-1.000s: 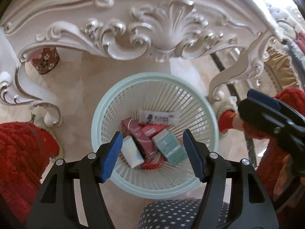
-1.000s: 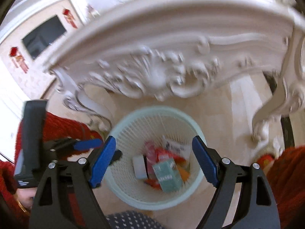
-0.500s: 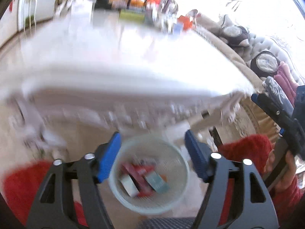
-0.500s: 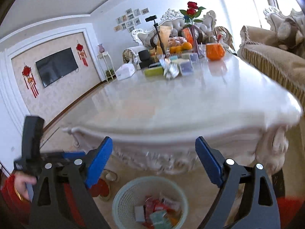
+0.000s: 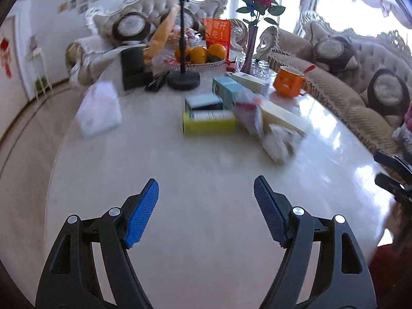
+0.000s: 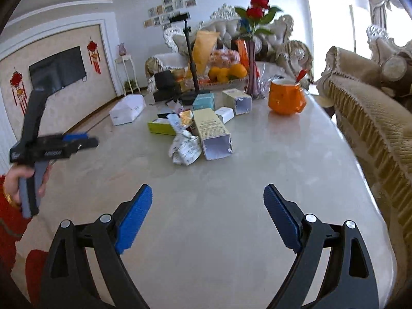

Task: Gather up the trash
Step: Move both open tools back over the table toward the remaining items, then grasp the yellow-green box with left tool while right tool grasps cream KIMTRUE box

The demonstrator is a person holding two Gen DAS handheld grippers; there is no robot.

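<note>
Trash lies mid-table on the pale marble table (image 5: 206, 231): a crumpled white wrapper (image 5: 278, 141) (image 6: 184, 146), an open beige carton (image 6: 212, 134), a yellow-green box (image 5: 208, 122) and a teal box (image 5: 229, 90). My left gripper (image 5: 206, 188) hovers over the bare near end of the table, short of the pile. Its jaws are opening and nothing is between them. My right gripper (image 6: 207, 193) is open and empty too, also short of the pile. The left gripper (image 6: 77, 139) shows at the left of the right wrist view, held by a hand in a red sleeve.
Behind the trash stand an orange mug (image 6: 285, 97), a purple vase with roses (image 6: 251, 77), a plate of oranges (image 5: 200, 54), a black phone stand (image 5: 183, 77) and a white tissue pack (image 5: 99, 108). A beige sofa (image 6: 373, 118) runs along the table's right side.
Both grippers rose from above the mint basket under the table to above the table top. The basket has dropped out of view. The left jaws stand wider apart.
</note>
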